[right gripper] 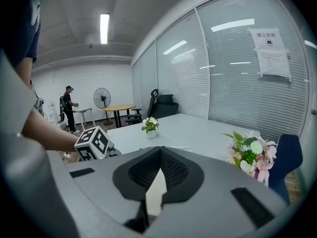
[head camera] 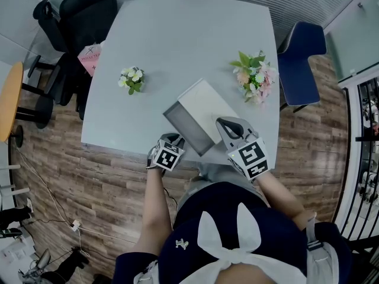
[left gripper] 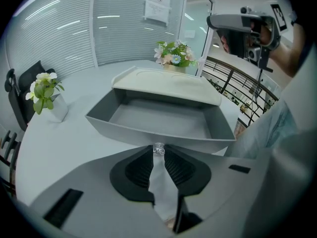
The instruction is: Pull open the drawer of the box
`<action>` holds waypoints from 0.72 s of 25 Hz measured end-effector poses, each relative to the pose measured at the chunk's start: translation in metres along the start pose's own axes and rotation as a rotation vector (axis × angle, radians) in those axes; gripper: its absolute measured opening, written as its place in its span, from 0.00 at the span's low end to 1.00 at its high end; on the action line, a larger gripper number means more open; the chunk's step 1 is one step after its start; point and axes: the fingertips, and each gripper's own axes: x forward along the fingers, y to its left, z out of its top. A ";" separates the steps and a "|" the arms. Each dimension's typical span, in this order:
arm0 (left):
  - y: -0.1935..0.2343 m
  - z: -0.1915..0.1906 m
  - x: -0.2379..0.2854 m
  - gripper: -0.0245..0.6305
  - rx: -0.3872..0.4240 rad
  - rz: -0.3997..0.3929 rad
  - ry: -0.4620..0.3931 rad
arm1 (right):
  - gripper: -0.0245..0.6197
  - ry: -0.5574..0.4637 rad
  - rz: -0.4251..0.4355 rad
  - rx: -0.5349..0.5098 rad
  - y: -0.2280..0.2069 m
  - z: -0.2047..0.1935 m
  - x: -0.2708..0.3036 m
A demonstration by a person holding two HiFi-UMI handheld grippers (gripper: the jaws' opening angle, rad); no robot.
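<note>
A white box [head camera: 207, 99] is seen near the front edge of a pale desk [head camera: 177, 34], turned at an angle to that edge. Its grey drawer [head camera: 188, 126] is drawn well out toward the person, so that the drawer's front wall lies just short of the desk's edge. A small clear knob [left gripper: 158, 148] on that front wall is pinched between the fingers [left gripper: 139, 168] of the left gripper [head camera: 177, 139], with the tips closed on it from both sides. The right gripper [head camera: 225, 124] is held over the box's near right corner; whether the box is touched cannot be told. Its fingers [right gripper: 174, 171] are pressed together at the tips. A pot of white flowers [head camera: 131, 78] is set on the desk to the left of the box, well apart from it, and a bunch of pink flowers [head camera: 254, 76] is set to the right, near the desk's side edge. A black chair [head camera: 83, 16] is placed at the desk's far left corner and a blue chair [head camera: 302, 58] at its right side, both on a wooden floor [head camera: 89, 182].
</note>
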 end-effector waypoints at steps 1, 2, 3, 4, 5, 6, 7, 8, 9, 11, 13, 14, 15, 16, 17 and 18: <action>0.001 -0.003 -0.001 0.17 -0.004 0.001 0.000 | 0.05 0.001 0.002 0.000 0.001 0.000 0.000; 0.001 -0.005 -0.002 0.17 -0.008 0.004 -0.003 | 0.05 0.002 0.005 0.000 0.002 -0.001 0.001; 0.001 -0.006 -0.003 0.17 -0.013 0.006 -0.009 | 0.05 0.003 0.010 -0.002 0.003 -0.002 0.002; 0.001 -0.006 -0.003 0.17 -0.020 0.008 -0.016 | 0.05 0.004 0.015 -0.004 0.004 -0.002 0.002; 0.001 -0.006 -0.003 0.17 -0.027 0.010 -0.021 | 0.05 0.005 0.019 -0.007 0.006 -0.003 0.003; 0.001 -0.006 -0.004 0.17 -0.032 0.011 -0.024 | 0.05 0.006 0.023 -0.009 0.008 -0.003 0.003; 0.001 -0.006 -0.004 0.17 -0.034 0.010 -0.025 | 0.05 0.007 0.026 -0.010 0.010 -0.002 0.004; 0.000 -0.006 -0.004 0.17 -0.032 0.009 -0.026 | 0.05 0.006 0.028 -0.010 0.011 -0.002 0.004; 0.000 -0.005 -0.005 0.17 -0.029 0.007 -0.028 | 0.05 0.006 0.028 -0.009 0.013 -0.002 0.004; 0.001 -0.004 -0.009 0.17 -0.026 0.003 -0.035 | 0.05 0.005 0.029 -0.007 0.015 -0.001 0.005; 0.000 -0.004 -0.010 0.17 -0.022 -0.001 -0.039 | 0.05 0.002 0.029 -0.006 0.016 0.000 0.005; -0.001 -0.004 -0.010 0.17 -0.019 -0.004 -0.038 | 0.05 0.001 0.026 -0.005 0.016 0.001 0.005; -0.002 -0.005 -0.010 0.17 -0.016 -0.006 -0.038 | 0.05 0.000 0.023 -0.004 0.015 0.001 0.004; -0.003 -0.005 -0.010 0.17 -0.016 -0.009 -0.038 | 0.05 -0.001 0.021 -0.004 0.015 0.001 0.004; -0.004 -0.006 -0.010 0.17 -0.017 -0.010 -0.040 | 0.05 0.000 0.019 -0.003 0.015 0.000 0.004; -0.004 -0.006 -0.010 0.17 -0.020 -0.010 -0.043 | 0.05 0.002 0.019 -0.003 0.014 -0.001 0.004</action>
